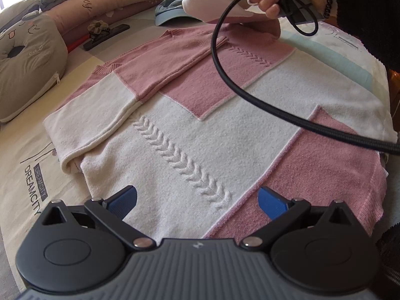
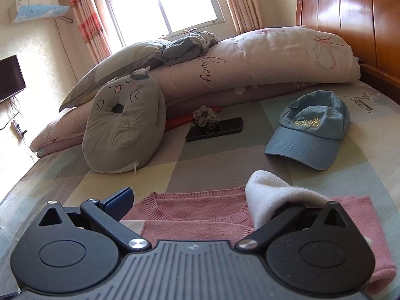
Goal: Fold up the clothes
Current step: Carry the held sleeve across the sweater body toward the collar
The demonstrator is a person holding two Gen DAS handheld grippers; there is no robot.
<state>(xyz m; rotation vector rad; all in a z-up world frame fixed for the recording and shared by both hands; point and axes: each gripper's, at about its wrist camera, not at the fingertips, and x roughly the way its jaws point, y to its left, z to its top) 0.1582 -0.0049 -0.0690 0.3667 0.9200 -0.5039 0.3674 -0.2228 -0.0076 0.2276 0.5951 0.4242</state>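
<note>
Pink-and-white sweater (image 1: pixel 190 115) lies flat on the bed (image 2: pixel 205 155), one sleeve folded across its chest. Left hand-held gripper (image 1: pixel 197 200) hovers over the hem, fingers apart, empty. Right hand-held gripper (image 2: pixel 200 200) stands open, the white sleeve cuff (image 2: pixel 272 195) draped over one finger. Cap (image 2: pixel 310 130) and phone (image 2: pixel 215 128) lie well apart beyond the collar.

Lots going on around the blue cap (image 2: pixel 310 135) sitting on the checked bedsheet (image 2: pixel 225 150). Just left of the cap there's a black phone (image 2: pixel 215 128) with a fabric flower clip (image 2: pixel 205 115) lying on top of it, and something red pokes out behind that. Further left of the cap, a grey cat cushion (image 2: pixel 122 127) leans on the rolled pink quilt (image 2: pixel 250 65). Behind the cap: wooden headboard (image 2: pixel 350 20), window (image 2: pixel 160 2), striped curtains (image 2: pixel 85 17). Way off left, an air conditioner (image 2: pixel 35 8) and a TV (image 2: pixel 10 77).
</note>
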